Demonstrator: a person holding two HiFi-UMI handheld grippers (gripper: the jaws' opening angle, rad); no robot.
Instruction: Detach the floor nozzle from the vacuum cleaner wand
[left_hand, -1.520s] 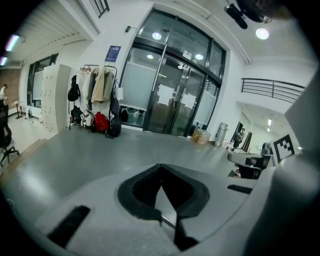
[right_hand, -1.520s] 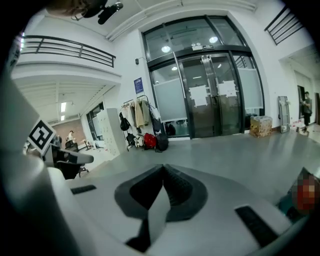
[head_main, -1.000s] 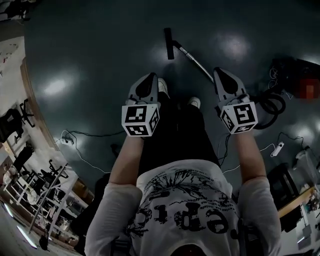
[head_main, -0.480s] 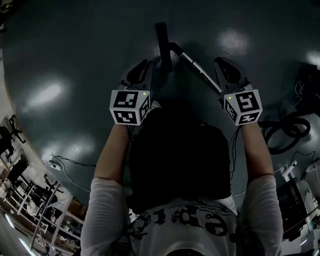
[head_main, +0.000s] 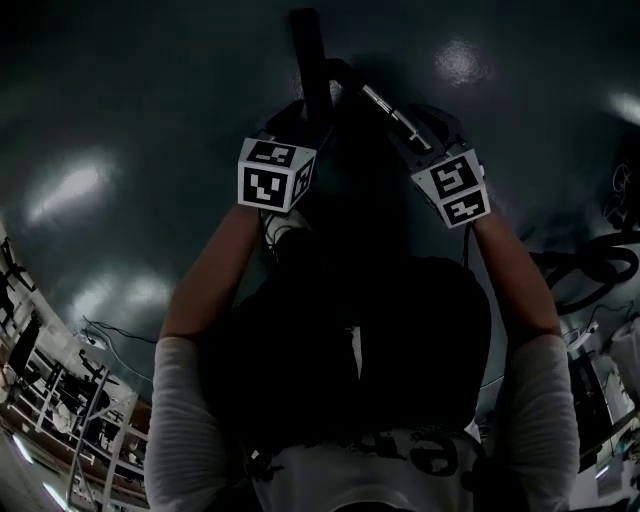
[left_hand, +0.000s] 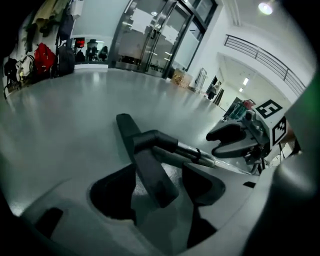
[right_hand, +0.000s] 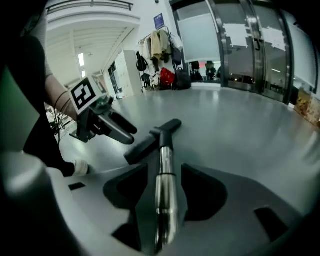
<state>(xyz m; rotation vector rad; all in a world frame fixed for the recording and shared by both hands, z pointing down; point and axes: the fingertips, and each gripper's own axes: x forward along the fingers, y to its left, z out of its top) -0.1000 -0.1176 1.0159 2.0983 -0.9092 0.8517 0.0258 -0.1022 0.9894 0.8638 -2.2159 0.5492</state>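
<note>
**Both grippers down at the nozzle, jaws apart**

The nozzle (head_main: 310, 60) lay flat on the floor (head_main: 100, 180) as a dark bar. It was joined at its neck to the wand (right_hand: 166, 200), not yet detached. The wand's bright metal tube ran from the nozzle's neck back toward the person.

The left gripper (left_hand: 159, 172) was at the nozzle's near end, pointing down. Its jaws had just been opening and stood wide. The end of the bar lay between them with a gap on each side, and neither pad pressed on it.

The right gripper (right_hand: 165, 172) was just behind the nozzle, over the wand, also pointing down. Its jaws had just been opening too and were spread. The tube ran straight down the middle with clearance on both sides, so it was not grasped.

The two grippers sat near each other, one on either side of the nozzle's neck.

A white shoe (right_hand: 77, 167) was on the floor behind the nozzle, beside the left gripper. A coiled hose (head_main: 585, 265) lay well away from the nozzle, on the person's right.

The head view was dim, so the nozzle's far end was hard to read.
</note>
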